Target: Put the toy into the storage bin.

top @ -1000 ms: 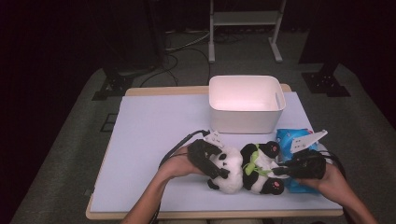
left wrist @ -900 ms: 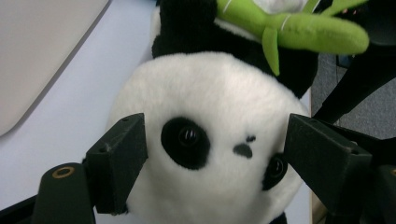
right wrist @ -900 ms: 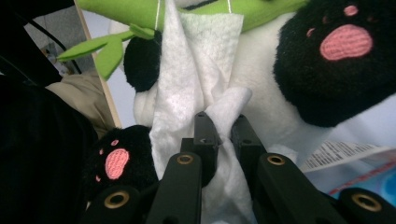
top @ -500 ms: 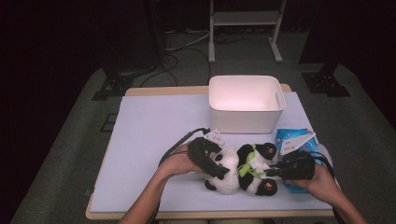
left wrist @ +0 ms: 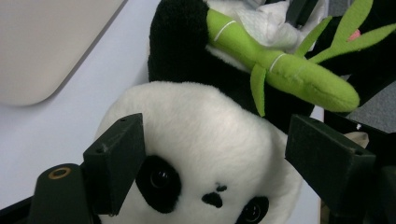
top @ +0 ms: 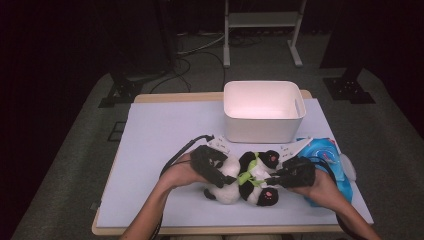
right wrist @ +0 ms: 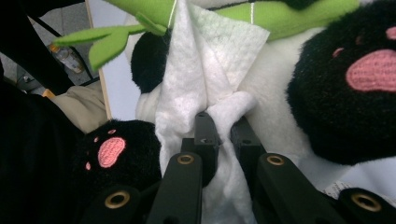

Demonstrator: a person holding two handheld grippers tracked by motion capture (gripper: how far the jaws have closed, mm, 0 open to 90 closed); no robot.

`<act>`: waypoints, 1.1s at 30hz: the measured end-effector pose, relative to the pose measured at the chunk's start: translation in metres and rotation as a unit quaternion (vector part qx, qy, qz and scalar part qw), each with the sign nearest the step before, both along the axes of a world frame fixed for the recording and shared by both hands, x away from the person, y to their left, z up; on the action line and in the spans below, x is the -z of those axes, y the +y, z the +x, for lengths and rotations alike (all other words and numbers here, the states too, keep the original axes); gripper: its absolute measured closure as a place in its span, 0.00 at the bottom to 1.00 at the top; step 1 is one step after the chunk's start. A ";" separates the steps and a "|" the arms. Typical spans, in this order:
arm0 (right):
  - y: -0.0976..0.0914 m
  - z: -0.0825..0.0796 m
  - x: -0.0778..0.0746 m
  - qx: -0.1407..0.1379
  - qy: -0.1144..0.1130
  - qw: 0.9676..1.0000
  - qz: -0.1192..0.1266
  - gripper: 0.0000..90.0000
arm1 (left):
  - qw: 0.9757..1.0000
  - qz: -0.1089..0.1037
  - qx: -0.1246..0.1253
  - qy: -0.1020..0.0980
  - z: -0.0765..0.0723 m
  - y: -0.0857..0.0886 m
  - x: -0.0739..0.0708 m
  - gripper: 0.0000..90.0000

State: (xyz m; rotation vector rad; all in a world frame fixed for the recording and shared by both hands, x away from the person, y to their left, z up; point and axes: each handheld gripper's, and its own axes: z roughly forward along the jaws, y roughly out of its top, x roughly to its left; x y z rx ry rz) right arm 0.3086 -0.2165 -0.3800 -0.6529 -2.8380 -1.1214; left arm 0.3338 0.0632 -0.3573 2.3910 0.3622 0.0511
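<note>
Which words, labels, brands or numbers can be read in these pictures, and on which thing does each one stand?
No text can be read anywhere.
Blue packet at the table's right: coloured print, too blurred to read.
White tags on the tongs, near the left and right ones: no legible marks.
Panda toy, wipe, white bin: no lettering shows.

Black grippers (top: pixel 212 165) w/ brass-ringed screws, black cables, prob. short sleeves.
</note>
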 end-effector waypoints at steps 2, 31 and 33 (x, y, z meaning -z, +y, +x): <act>0.005 0.003 0.000 -0.003 -0.002 1.000 -0.001 0.92 | 1.000 0.001 -0.006 -0.002 0.001 0.004 0.001 0.25; -0.001 0.012 -0.023 0.004 -0.013 1.000 0.014 0.92 | 1.000 -0.023 -0.005 0.018 -0.001 0.020 0.009 0.30; 0.006 0.015 -0.029 -0.001 -0.023 1.000 0.009 0.92 | 1.000 -0.020 -0.005 0.014 -0.003 0.019 0.008 0.30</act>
